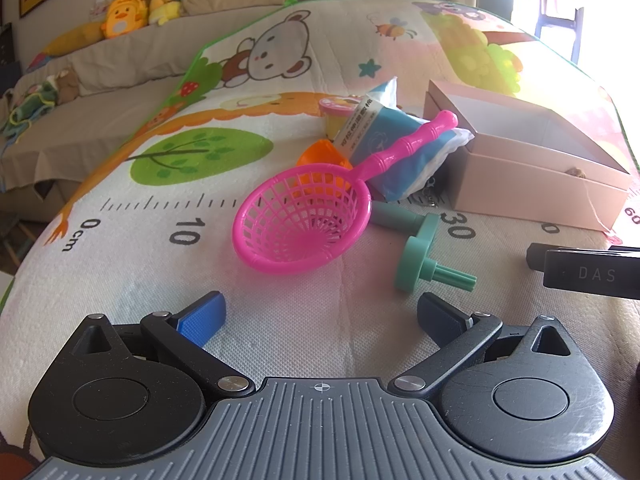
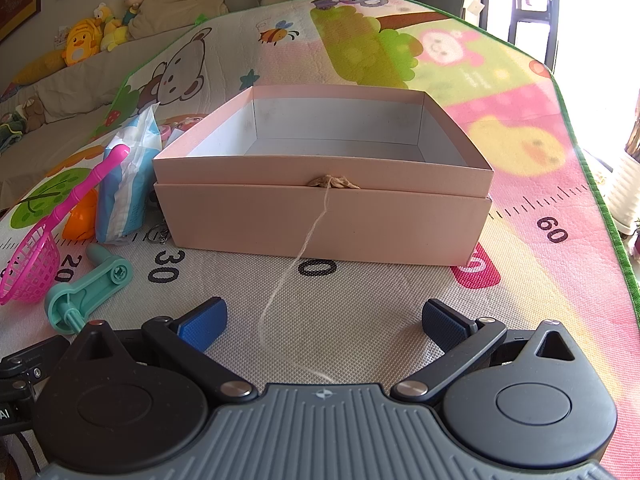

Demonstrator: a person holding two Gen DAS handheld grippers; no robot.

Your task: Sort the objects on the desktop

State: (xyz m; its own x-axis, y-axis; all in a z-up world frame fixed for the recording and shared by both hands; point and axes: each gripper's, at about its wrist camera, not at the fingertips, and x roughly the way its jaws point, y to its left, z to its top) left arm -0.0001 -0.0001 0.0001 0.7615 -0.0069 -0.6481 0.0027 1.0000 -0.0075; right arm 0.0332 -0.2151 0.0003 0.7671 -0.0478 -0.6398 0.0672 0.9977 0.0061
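Observation:
A pink plastic strainer (image 1: 304,212) lies on the play mat ahead of my left gripper (image 1: 322,314), its handle resting on a blue-white packet (image 1: 400,148). An orange toy (image 1: 320,156) and a small pink-lidded yellow cup (image 1: 340,114) sit behind the strainer. A teal crank-shaped piece (image 1: 420,256) lies to its right. My left gripper is open with nothing between its jaws. My right gripper (image 2: 324,322) is also open, over bare mat in front of the open pink box (image 2: 320,216). The box interior looks empty. The strainer (image 2: 28,268) and teal piece (image 2: 88,292) lie to the right gripper's left.
A thin string (image 2: 296,264) trails from the box front toward my right gripper. The cartoon play mat (image 1: 160,280) covers the surface, with a sofa (image 1: 100,60) and plush toys (image 1: 120,16) behind. A small keyring (image 2: 158,234) lies by the box's left corner. Bright window light falls on the right.

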